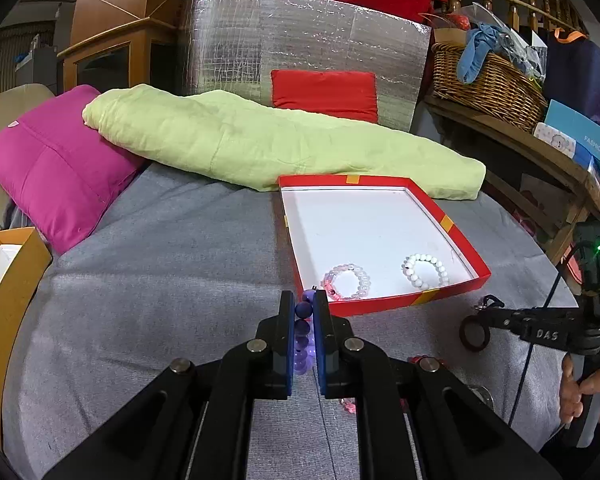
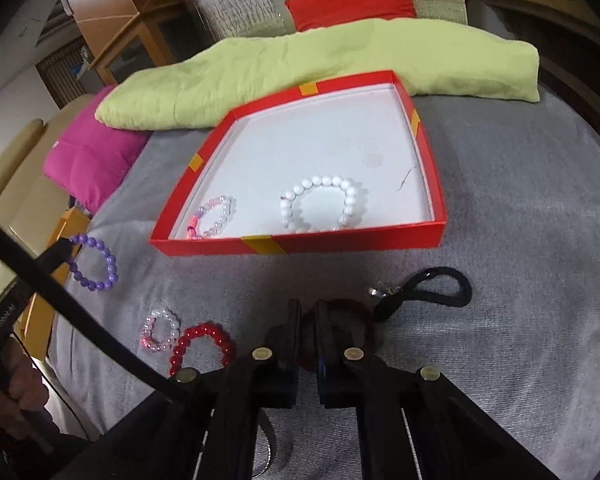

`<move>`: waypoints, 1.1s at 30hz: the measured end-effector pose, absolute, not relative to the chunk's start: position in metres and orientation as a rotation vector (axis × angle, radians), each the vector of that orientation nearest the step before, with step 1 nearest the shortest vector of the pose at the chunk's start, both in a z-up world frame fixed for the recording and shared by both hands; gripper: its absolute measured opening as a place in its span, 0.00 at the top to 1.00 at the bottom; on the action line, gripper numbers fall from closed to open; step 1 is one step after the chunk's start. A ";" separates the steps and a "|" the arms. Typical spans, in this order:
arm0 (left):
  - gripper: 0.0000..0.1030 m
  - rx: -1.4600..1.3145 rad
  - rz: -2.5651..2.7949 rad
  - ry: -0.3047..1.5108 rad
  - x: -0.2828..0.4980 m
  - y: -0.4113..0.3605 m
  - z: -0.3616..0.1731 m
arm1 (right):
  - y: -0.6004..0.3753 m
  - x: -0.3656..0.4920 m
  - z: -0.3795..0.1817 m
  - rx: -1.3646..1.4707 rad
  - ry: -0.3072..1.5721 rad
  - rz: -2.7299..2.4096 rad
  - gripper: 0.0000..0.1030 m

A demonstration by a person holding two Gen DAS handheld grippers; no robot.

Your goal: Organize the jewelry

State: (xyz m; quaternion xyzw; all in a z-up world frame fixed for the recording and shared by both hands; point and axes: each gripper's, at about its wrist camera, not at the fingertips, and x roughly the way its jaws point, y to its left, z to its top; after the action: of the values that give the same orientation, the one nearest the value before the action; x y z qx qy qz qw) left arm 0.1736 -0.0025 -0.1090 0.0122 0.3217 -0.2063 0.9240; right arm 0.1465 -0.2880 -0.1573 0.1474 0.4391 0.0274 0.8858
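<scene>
Left gripper [image 1: 303, 312]: jaws closed on a purple round-bead bracelet [image 1: 302, 334], blue pads pinching the strand; the loop hangs clear of the grey woven cloth surface [image 1: 160, 280], just near-left of the box corner.

Right gripper [image 2: 308, 320]: jaws pinched shut on a dark red ring-shaped bangle [image 2: 342, 308], which lies at the cloth. A black cord loop with a metal clip [image 2: 428, 284] lies just right of it.

Near left on the cloth: a shiny red bead bracelet [image 2: 202, 346] touching a pale pink-and-clear bead bracelet [image 2: 160, 330].

Farther off, a shallow red cardboard box lid with white inside and yellow tape patches [image 2: 300, 242]. Inside, along its near wall: a white bead bracelet [image 2: 320, 204] to the right, a pink-and-clear bead bracelet [image 2: 214, 216] in the left corner.

Beyond the box, a folded lime-green quilt [image 1: 260, 140]; a magenta cushion [image 1: 56, 160] far left.
</scene>
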 end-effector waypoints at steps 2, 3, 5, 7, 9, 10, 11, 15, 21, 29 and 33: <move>0.91 0.026 -0.419 0.665 0.175 -0.003 -0.110 | -0.291 0.147 -0.157 0.330 0.903 0.063 0.94; 0.91 0.025 -0.419 0.668 0.175 -0.003 -0.110 | -0.294 0.146 -0.156 0.348 0.897 0.067 0.94; 0.91 0.028 -0.420 0.669 0.175 -0.005 -0.110 | -0.299 0.146 -0.155 0.375 0.887 0.074 0.94; 0.91 0.036 -0.421 0.670 0.175 -0.008 -0.111 | -0.304 0.145 -0.153 0.392 0.880 0.072 0.94; 0.91 0.044 -0.424 0.673 0.175 -0.011 -0.112 | -0.307 0.143 -0.152 0.406 0.872 0.070 0.94; 0.91 0.047 -0.426 0.672 0.175 -0.013 -0.112 | -0.308 0.143 -0.152 0.408 0.870 0.069 0.94; 0.91 0.050 -0.427 0.671 0.174 -0.014 -0.112 | -0.309 0.142 -0.152 0.405 0.872 0.064 0.94; 0.91 0.055 -0.425 0.675 0.174 -0.017 -0.112 | -0.316 0.146 -0.163 0.397 0.980 -0.011 0.86; 0.91 0.051 -0.426 0.678 0.175 -0.018 -0.112 | -0.309 0.147 -0.170 0.374 1.001 0.005 0.49; 0.91 0.064 -0.442 0.677 0.172 -0.025 -0.112 | -0.283 0.157 -0.181 0.243 1.034 0.000 0.95; 0.91 0.056 -0.439 0.676 0.173 -0.024 -0.112 | -0.280 0.152 -0.175 0.256 1.013 0.056 0.95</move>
State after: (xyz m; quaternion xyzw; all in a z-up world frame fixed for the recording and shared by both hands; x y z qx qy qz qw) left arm 0.1726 -0.0238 -0.1117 0.0274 0.3289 -0.2136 0.9195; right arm 0.1523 -0.2795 -0.1750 0.1221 0.4837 0.0265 0.8662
